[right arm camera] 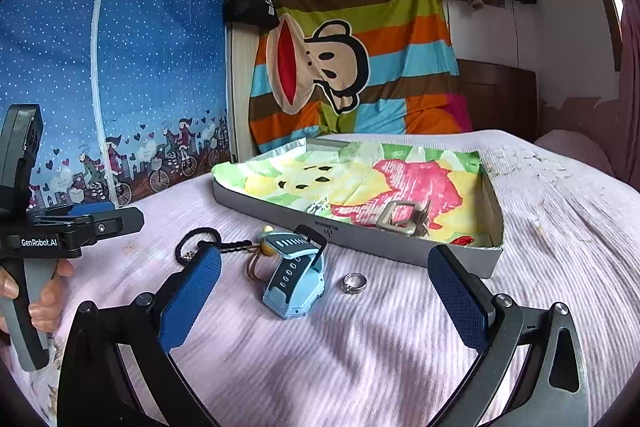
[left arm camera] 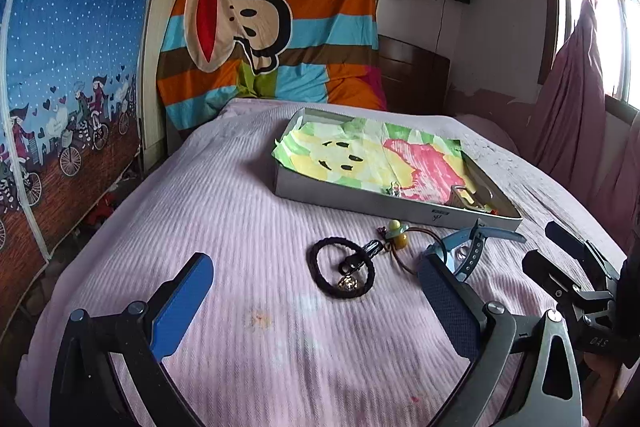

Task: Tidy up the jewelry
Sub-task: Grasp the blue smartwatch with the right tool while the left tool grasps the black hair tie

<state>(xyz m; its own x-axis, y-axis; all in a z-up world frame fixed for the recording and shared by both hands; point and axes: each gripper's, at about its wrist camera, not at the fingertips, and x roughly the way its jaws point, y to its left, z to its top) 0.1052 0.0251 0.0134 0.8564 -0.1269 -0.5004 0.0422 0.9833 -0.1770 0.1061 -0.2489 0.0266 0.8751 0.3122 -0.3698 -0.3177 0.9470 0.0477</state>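
While the jewelry lies scattered on the pink ribbed bedspread (right arm camera: 400, 367), both tongs hang above it with nothing between their pads. A small silver ring (right arm camera: 355, 283), smooth and shiny, rests on the cloth just right of a pale blue watch (right arm camera: 294, 277), whose rubbery perforated strap curls up over its boxy case. Left of the watch sits a brown cord with yellow-green beads (left arm camera: 396, 233), and beyond that a fuzzy black hair tie (left arm camera: 340, 271) forms a loop around a small gold charm (left arm camera: 347, 283). Behind these pieces stands a shallow grey cardboard box (right arm camera: 280, 213), rectangular, lined with a crinkled cloth printed in yellow, green and pink; a metal buckle-shaped piece (right arm camera: 398, 217) and a few smaller trinkets lie on that lining near the front wall. Hovering over the ring and watch, the right gripper (right arm camera: 324, 291) is spread wide, its textured dark blue pads well apart and touching neither item. Over the hair tie, the left gripper (left arm camera: 316, 291) is likewise spread wide, one bright blue pad at the left and one mesh-textured pad near the watch, gripping nothing. A hand (right arm camera: 44, 291) wraps the grey handle of the left tool at the edge of the right wrist view. Farther back hang a striped blanket with a cartoon monkey (right arm camera: 344, 67) and a blue dotted fabric wardrobe (right arm camera: 120, 67).
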